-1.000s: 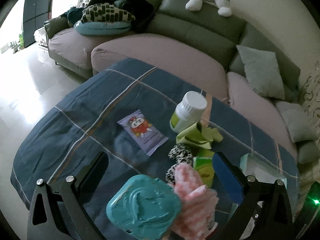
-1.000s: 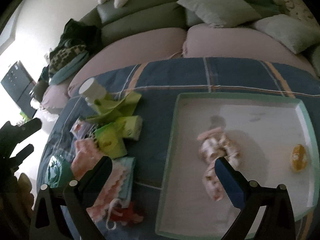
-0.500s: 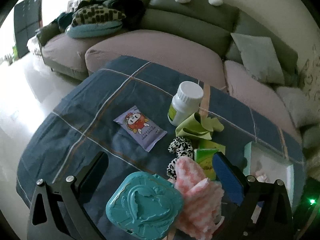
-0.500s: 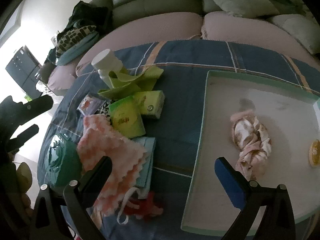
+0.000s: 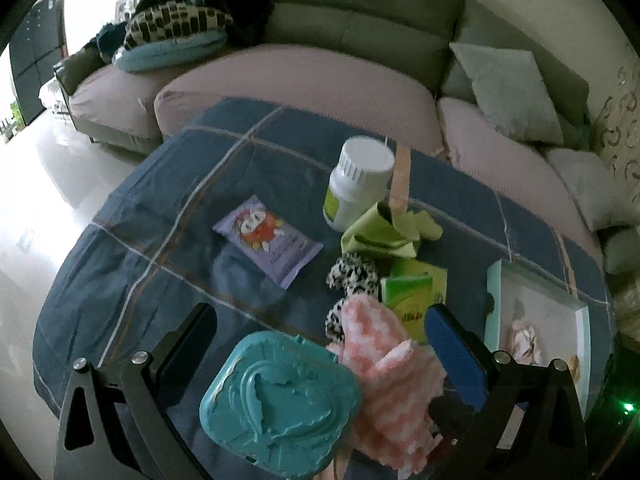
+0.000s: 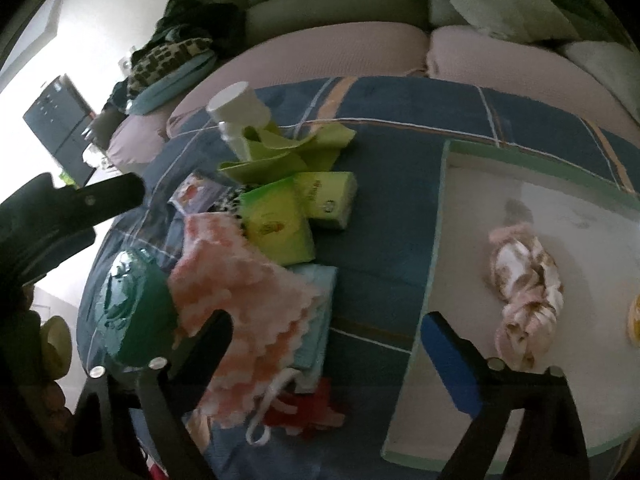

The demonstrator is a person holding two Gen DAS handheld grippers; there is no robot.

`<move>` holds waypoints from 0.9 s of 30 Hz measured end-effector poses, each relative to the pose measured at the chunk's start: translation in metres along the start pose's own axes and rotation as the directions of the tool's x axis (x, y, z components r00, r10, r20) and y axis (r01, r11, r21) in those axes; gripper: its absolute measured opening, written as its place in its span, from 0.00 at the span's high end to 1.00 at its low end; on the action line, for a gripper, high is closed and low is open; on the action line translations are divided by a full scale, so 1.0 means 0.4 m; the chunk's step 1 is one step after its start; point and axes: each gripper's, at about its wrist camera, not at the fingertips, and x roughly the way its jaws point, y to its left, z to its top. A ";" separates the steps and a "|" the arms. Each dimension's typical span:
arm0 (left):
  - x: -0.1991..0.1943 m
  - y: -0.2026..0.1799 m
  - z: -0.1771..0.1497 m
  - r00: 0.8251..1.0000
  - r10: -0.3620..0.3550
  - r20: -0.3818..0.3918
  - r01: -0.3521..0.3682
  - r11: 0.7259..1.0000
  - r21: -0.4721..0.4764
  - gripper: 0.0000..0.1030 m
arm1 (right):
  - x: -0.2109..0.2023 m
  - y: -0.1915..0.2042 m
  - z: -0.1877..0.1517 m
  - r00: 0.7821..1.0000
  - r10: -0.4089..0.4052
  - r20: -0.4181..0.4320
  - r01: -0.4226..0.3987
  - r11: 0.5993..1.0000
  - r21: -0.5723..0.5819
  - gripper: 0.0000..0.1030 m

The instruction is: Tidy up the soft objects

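A pink-and-white wavy cloth [image 5: 384, 364] [image 6: 240, 280] lies in the pile on the blue plaid tablecloth, beside a teal box [image 5: 280, 396] [image 6: 128, 304]. My left gripper [image 5: 320, 312] hangs open above both and touches neither. My right gripper [image 6: 326, 320] hovers over the gap between pile and tray; its jaws are closing, with only a light blue cloth [image 6: 316, 312] and the pink cloth's edge lying below them, nothing pressed. A floral cloth [image 6: 524, 280] [image 5: 524, 340] lies in the white tray [image 6: 520, 160]. A spotted scrunchie [image 5: 352, 276] and a green cloth [image 5: 380, 232] [image 6: 288, 152] sit further back.
A white bottle [image 5: 356, 184], green tissue packs [image 6: 280, 220] and a purple packet [image 5: 268, 236] share the pile. A red item [image 6: 312, 408] lies near the front edge. A small yellow thing [image 6: 636, 316] sits in the tray. A sofa with cushions stands behind the table.
My right gripper has shifted left, from above the floral cloth in the tray to the pile's edge. The left gripper has rolled slightly and stayed in place.
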 end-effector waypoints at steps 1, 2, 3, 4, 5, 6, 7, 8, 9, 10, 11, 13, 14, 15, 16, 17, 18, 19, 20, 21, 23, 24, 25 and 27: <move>0.005 -0.005 -0.001 1.000 0.002 -0.013 -0.002 1.000 0.011 0.00 | 0.003 0.007 0.001 1.000 0.012 -0.002 -0.012 1.000 -0.006 0.11; 0.013 -0.011 -0.003 1.000 0.007 -0.028 -0.006 1.000 0.028 0.00 | 0.008 0.015 0.001 1.000 0.019 -0.005 -0.019 1.000 -0.012 0.11; 0.020 -0.022 -0.005 0.999 0.019 -0.042 -0.016 0.998 0.055 0.00 | 0.012 0.018 0.001 1.000 0.017 -0.010 -0.017 1.000 -0.017 0.12; 0.023 -0.030 -0.008 0.999 0.030 -0.045 -0.027 0.997 0.073 0.00 | 0.018 0.019 0.000 1.000 0.011 -0.016 -0.011 1.000 -0.019 0.14; 0.025 -0.038 -0.008 0.998 0.042 -0.047 -0.037 0.995 0.090 0.00 | 0.021 0.018 -0.002 1.000 0.006 -0.020 -0.007 1.000 -0.018 0.15; 0.029 -0.051 -0.008 0.998 0.048 -0.052 -0.042 0.993 0.112 0.00 | 0.023 0.014 -0.003 1.000 0.001 -0.025 -0.002 1.000 -0.012 0.17; 0.030 -0.058 -0.007 0.998 0.044 -0.054 -0.037 0.992 0.122 0.00 | 0.022 0.008 -0.003 1.000 -0.002 -0.025 0.002 1.000 -0.004 0.18; 0.032 -0.064 -0.006 0.998 0.036 -0.058 -0.029 0.991 0.130 0.00 | 0.020 0.001 -0.001 1.000 -0.004 -0.022 0.004 1.000 0.004 0.18; 0.034 -0.072 -0.005 0.998 0.029 -0.063 -0.020 0.990 0.139 0.00 | 0.016 -0.005 0.001 1.000 -0.005 -0.017 0.005 1.000 0.012 0.18; 0.035 -0.079 -0.005 0.997 0.027 -0.066 -0.017 0.989 0.149 0.00 | 0.011 -0.010 0.002 1.000 -0.006 -0.011 0.006 1.000 0.016 0.18; 0.037 -0.086 -0.005 0.997 0.029 -0.068 -0.018 0.987 0.161 0.00 | 0.005 -0.016 0.005 1.000 -0.009 -0.004 0.009 1.000 0.020 0.18; 0.043 -0.102 -0.005 0.996 0.039 -0.074 -0.025 0.982 0.190 0.00 | -0.005 -0.028 0.008 0.999 -0.035 0.002 0.035 0.999 0.024 0.18; 0.045 -0.108 -0.005 0.996 0.043 -0.077 -0.027 0.979 0.202 0.00 | -0.010 -0.034 0.009 0.999 -0.049 0.006 0.049 0.998 0.026 0.18; 0.048 -0.114 -0.005 0.996 0.044 -0.079 -0.027 0.977 0.212 0.00 | -0.018 -0.045 0.011 0.998 -0.069 0.013 0.068 0.997 0.031 0.18; 0.049 -0.119 -0.005 0.996 0.043 -0.083 -0.023 0.975 0.221 0.01 | -0.026 -0.057 0.013 0.996 -0.083 0.019 0.082 0.996 0.040 0.18; 0.051 -0.124 -0.005 0.995 0.041 -0.086 -0.020 0.973 0.229 0.01 | -0.034 -0.071 0.015 0.995 -0.093 0.025 0.091 0.994 0.057 0.18; 0.053 -0.129 -0.005 0.995 0.040 -0.090 -0.018 0.971 0.240 0.01 | -0.041 -0.086 0.018 0.995 -0.098 0.031 0.095 0.993 0.077 0.18; 0.056 -0.135 -0.005 0.995 0.039 -0.093 -0.014 0.967 0.253 0.01 | -0.048 -0.101 0.020 0.994 -0.100 0.037 0.096 0.991 0.096 0.18; 0.058 -0.140 -0.005 0.994 0.038 -0.098 -0.011 0.965 0.263 0.01 | -0.055 -0.113 0.024 0.994 -0.103 0.040 0.098 0.989 0.111 0.18; 0.063 -0.146 -0.005 0.993 0.039 -0.107 -0.008 0.962 0.274 0.01 | -0.060 -0.123 0.026 0.993 -0.109 0.044 0.103 0.987 0.123 0.18; 0.069 -0.155 -0.005 0.992 0.042 -0.115 -0.007 0.957 0.289 0.01 | -0.072 -0.141 0.032 0.990 -0.130 0.054 0.121 0.983 0.141 0.18; 0.074 -0.160 -0.006 0.991 0.039 -0.124 -0.001 0.955 0.298 0.01 | -0.077 -0.147 0.035 0.989 -0.137 0.060 0.127 0.981 0.147 0.18; 0.078 -0.163 -0.008 0.990 0.037 -0.133 0.005 0.953 0.304 0.01 | -0.082 -0.154 0.038 0.988 -0.141 0.065 0.130 0.980 0.154 0.18; 0.088 -0.171 -0.016 0.988 0.042 -0.150 0.008 0.947 0.321 0.01 | -0.092 -0.166 0.042 0.987 -0.142 0.076 0.127 0.977 0.169 0.18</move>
